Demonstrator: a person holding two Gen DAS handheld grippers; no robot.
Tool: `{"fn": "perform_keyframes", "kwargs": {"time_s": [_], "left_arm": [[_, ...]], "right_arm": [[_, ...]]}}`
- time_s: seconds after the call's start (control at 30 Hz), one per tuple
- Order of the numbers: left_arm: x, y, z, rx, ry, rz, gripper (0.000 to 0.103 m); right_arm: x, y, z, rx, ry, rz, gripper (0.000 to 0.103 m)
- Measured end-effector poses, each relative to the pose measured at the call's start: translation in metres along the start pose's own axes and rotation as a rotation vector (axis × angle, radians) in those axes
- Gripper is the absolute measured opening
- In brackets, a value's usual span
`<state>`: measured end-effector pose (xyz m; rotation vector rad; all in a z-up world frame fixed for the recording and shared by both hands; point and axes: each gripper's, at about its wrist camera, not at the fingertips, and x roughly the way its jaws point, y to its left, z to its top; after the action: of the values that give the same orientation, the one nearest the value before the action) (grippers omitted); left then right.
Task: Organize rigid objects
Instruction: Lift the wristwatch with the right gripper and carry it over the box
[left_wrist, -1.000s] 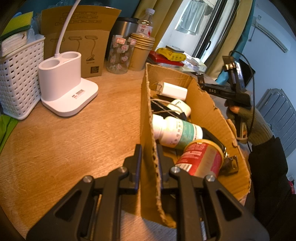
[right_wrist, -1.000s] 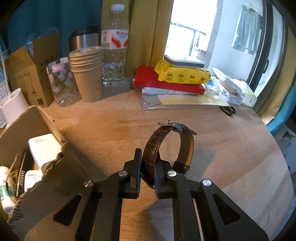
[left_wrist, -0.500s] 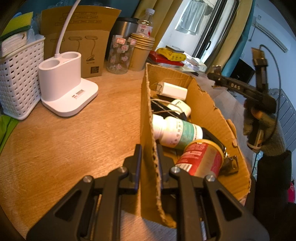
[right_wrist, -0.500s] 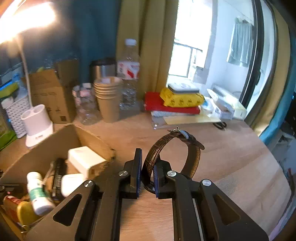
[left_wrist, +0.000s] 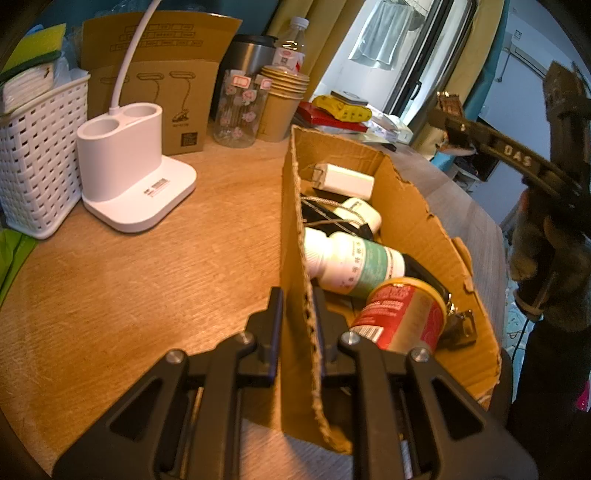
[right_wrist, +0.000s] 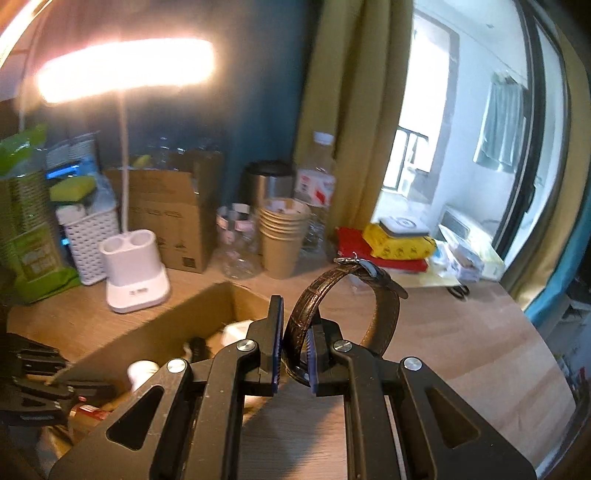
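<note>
Left gripper (left_wrist: 298, 325) is clamping the near wall of the open cardboard box (left_wrist: 417, 206), jaws nearly closed with one pad on each side of the cardboard, pinning it on the wooden table (left_wrist: 129, 288). Inside the box: white charger (left_wrist: 343, 179) at 12 o'clock, white pill bottle (left_wrist: 351, 264) lying on its side in the middle, red-label can (left_wrist: 402, 314) at 5 o'clock.

Right gripper (right_wrist: 295, 350) is squeezing a brown leather watch (right_wrist: 343, 295) by its strap, jaws fully closed on it, loop standing upright in the air above the box's far edge. Box is sitting at 8 o'clock below the watch. White lamp base (left_wrist: 129, 181) is standing at 10 o'clock from the box, apart from it.
</note>
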<state>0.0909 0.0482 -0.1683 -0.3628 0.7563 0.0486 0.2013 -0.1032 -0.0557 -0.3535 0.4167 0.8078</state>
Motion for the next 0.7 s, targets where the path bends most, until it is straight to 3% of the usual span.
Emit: {"fn": "perform_keyframes", "kwargs": {"time_s": [0.7], "left_arm": [[0.0,0.0,0.0,0.0,0.0,0.0,0.016]], "right_arm": [[0.006,0.074,-0.005,-0.124,0.026,0.106,0.012]]}}
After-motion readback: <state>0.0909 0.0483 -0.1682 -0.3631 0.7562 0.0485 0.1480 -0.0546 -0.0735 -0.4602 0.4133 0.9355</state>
